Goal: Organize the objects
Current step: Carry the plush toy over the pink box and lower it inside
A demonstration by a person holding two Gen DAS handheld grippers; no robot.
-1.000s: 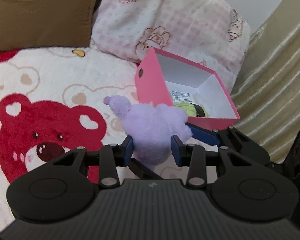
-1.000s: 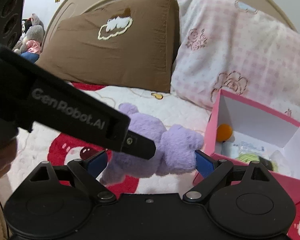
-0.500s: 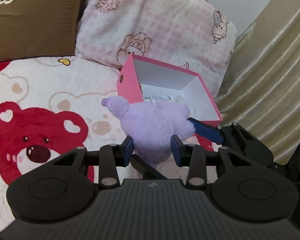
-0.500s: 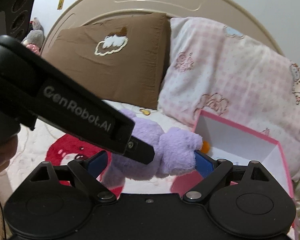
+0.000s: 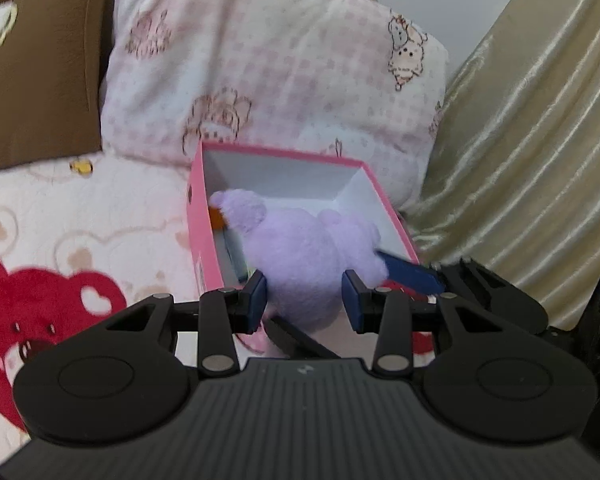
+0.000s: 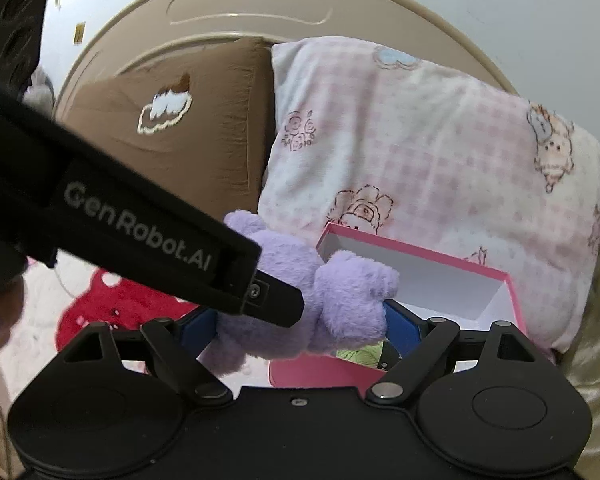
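Note:
A purple plush toy point(image 5: 300, 256) is held by both grippers above the near edge of an open pink box point(image 5: 198, 216) on the bed. My left gripper point(image 5: 306, 300) is shut on the toy's lower body. My right gripper point(image 6: 300, 328) is shut on the same purple plush toy point(image 6: 340, 300); its blue pad shows at the toy's right side in the left wrist view. The pink box point(image 6: 512, 288) has white inner walls and holds small items, among them something orange point(image 5: 217, 218) and something green point(image 6: 360, 354). The left gripper's black body crosses the right wrist view.
A pink checked pillow point(image 5: 280, 60) and a brown pillow point(image 5: 32, 60) lean on the headboard point(image 6: 240, 12) behind the box. A gold curtain point(image 5: 532, 140) hangs at the right. The blanket point(image 5: 80, 240) has a red bear print.
Both grippers have carried the plush toy forward and to the right. It was over the blanket in front of the box and now hangs over the box's opening.

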